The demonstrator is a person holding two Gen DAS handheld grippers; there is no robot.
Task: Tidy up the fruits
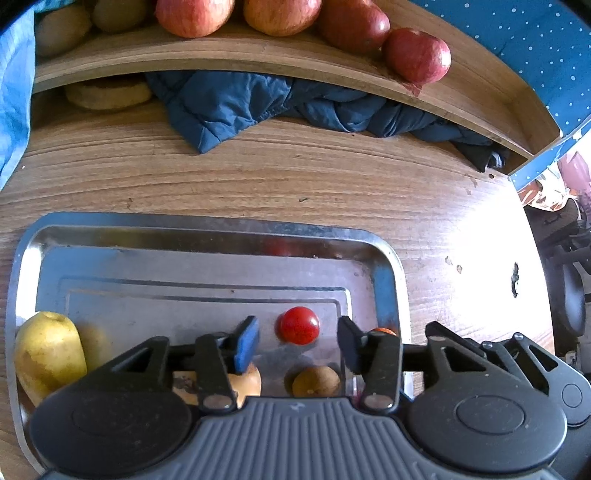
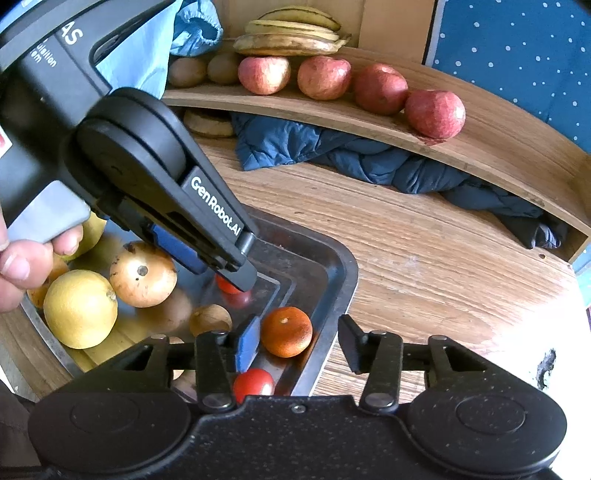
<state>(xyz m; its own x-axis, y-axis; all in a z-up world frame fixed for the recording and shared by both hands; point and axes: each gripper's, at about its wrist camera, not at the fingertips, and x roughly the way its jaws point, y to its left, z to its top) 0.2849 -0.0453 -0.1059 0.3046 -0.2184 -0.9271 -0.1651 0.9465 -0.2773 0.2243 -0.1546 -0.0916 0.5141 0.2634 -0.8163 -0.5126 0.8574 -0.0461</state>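
the small red tomato [image 1: 298, 325] lies on the floor of the metal tray [image 1: 207, 236], toward the tray's right end, just beyond and between the spread fingers of the left gripper [image 1: 298, 341]. judged from its look, the tomato is light, smooth, round and thin-skinned: it is likely to roll or slip on bare metal and to bruise or split under hard pressure. take hold across its widest part, one pad on each side, and close only until it stops moving. the left gripper hangs low over the tray, angled down and forward, jaws open, holding nothing; the right wrist view shows its fingertips close above the tomato. the right gripper [image 2: 298, 347] sits over the tray's right corner, jaws open and empty, with a mandarin [image 2: 286, 331] just ahead of its left finger and a second tomato [image 2: 254, 384] below it. pears [image 2: 79, 308], an onion-like round fruit [image 2: 143, 274] and a small brown fruit [image 2: 210, 319] share the tray. the wooden shelf [image 2: 332, 114] behind carries a row of apples [image 2: 380, 88], kiwis [image 2: 188, 71] and bananas [image 2: 291, 35], so a free spot there is the likely destination.
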